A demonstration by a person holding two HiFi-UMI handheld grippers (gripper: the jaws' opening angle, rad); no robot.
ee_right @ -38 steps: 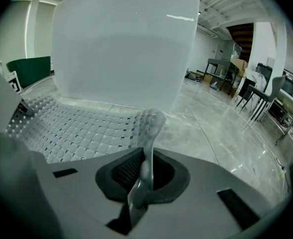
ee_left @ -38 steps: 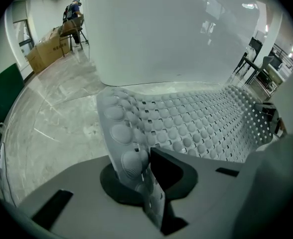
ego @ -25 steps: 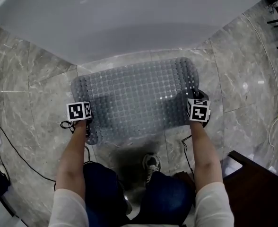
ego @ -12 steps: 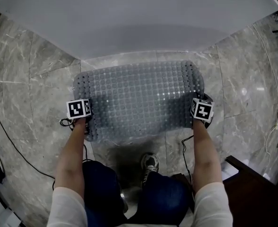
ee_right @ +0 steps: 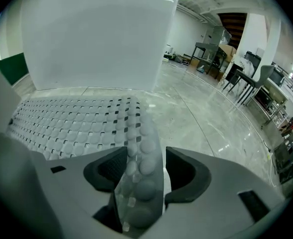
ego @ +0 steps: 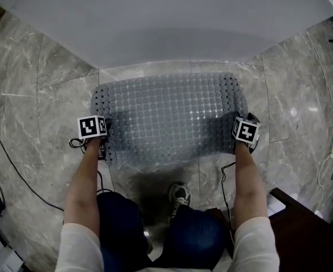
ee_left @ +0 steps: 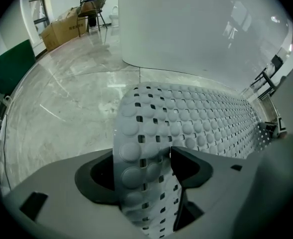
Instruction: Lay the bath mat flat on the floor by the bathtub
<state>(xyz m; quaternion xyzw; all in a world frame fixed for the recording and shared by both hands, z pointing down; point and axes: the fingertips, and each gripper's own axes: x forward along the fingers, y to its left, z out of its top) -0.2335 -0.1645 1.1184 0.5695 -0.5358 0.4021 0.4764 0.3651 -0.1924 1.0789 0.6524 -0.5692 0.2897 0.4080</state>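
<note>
The grey bath mat (ego: pixel 172 118), studded with round bumps and square holes, lies spread on the marble floor against the white bathtub (ego: pixel 166 21). My left gripper (ego: pixel 101 137) is at its near left corner and my right gripper (ego: pixel 247 123) at its near right corner. In the left gripper view the mat's (ee_left: pixel 196 128) edge stands loose between the left gripper's (ee_left: pixel 146 168) jaws, which have just been opening. The right gripper view shows the mat (ee_right: pixel 72 121) with a curled edge between the right gripper's (ee_right: pixel 147 171) jaws, also just opening, with gaps beside it.
My knees and one shoe (ego: pixel 180 194) are just behind the mat. Cables (ego: pixel 19 174) trail over the floor at left. A dark wooden piece (ego: pixel 308 225) sits at bottom right. Chairs and tables (ee_right: pixel 246 83) stand far off to the right, boxes (ee_left: pixel 62 26) far left.
Both grippers have sunk slightly with the mat's near corners. The mat now lies flatter and more spread out along the tub.
</note>
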